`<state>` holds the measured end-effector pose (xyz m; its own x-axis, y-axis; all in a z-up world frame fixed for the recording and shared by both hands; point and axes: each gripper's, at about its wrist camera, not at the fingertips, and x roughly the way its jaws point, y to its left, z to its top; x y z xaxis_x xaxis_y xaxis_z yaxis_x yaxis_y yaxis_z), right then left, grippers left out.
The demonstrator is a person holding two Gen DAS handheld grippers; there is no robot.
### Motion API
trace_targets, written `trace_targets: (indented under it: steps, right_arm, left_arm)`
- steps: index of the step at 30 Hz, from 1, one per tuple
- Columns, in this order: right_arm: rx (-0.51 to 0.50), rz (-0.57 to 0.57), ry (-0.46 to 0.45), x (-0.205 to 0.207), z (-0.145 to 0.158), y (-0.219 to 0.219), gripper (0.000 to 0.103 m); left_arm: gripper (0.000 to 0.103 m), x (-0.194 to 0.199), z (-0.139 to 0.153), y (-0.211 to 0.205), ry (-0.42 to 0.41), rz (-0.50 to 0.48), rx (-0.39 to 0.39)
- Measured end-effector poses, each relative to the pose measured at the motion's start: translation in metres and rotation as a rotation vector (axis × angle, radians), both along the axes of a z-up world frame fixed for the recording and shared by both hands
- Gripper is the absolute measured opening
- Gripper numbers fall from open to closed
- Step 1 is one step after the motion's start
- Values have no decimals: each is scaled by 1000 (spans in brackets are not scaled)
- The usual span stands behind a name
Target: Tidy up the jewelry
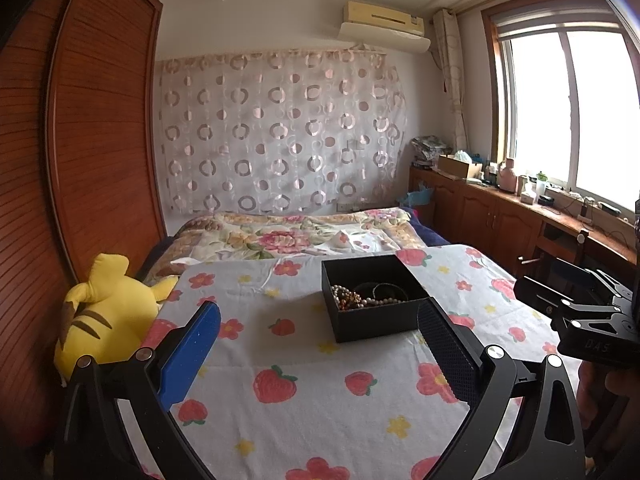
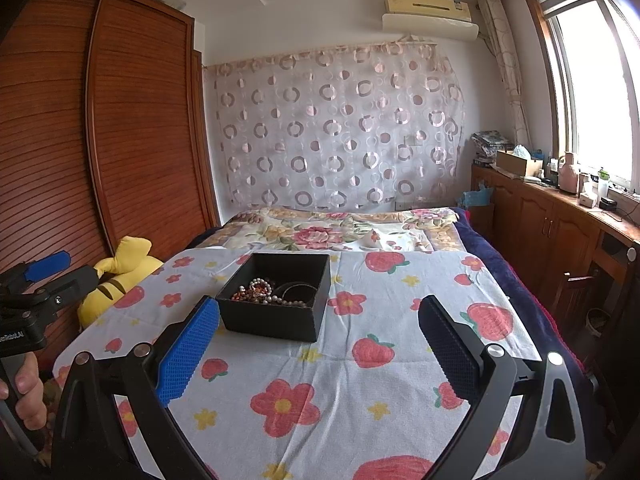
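Observation:
An open black box (image 1: 374, 312) (image 2: 276, 312) sits on a white cloth printed with strawberries and flowers (image 1: 280, 360) (image 2: 360, 380). Inside it lie tangled bead necklaces (image 1: 352, 299) (image 2: 260, 290) and dark bangles (image 1: 384, 290) (image 2: 298, 290). My left gripper (image 1: 320, 328) is open and empty, a short way in front of the box and to its left. My right gripper (image 2: 320, 328) is open and empty too, in front of the box and to its right. Each wrist view catches the other gripper at its edge: the right gripper's body (image 1: 580, 312) and the left gripper (image 2: 44, 276), held by a hand (image 2: 24, 392).
A yellow plush toy (image 1: 108, 312) (image 2: 116, 276) lies at the cloth's left edge against a wooden wardrobe (image 1: 92, 140). Beyond the cloth is a floral bedspread (image 1: 300, 236). A wooden cabinet (image 2: 560, 216) with bottles and boxes runs under the window at right.

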<state>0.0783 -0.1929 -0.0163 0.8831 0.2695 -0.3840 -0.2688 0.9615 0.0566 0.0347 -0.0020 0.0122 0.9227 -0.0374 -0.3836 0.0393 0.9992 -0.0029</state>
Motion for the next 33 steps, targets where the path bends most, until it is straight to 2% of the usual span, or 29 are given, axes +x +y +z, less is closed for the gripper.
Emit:
trace_targets:
  steps: [33]
  right_arm:
    - [1, -2, -3, 1, -2, -1, 101]
  left_arm:
    - [95, -2, 3, 1, -4, 0, -1]
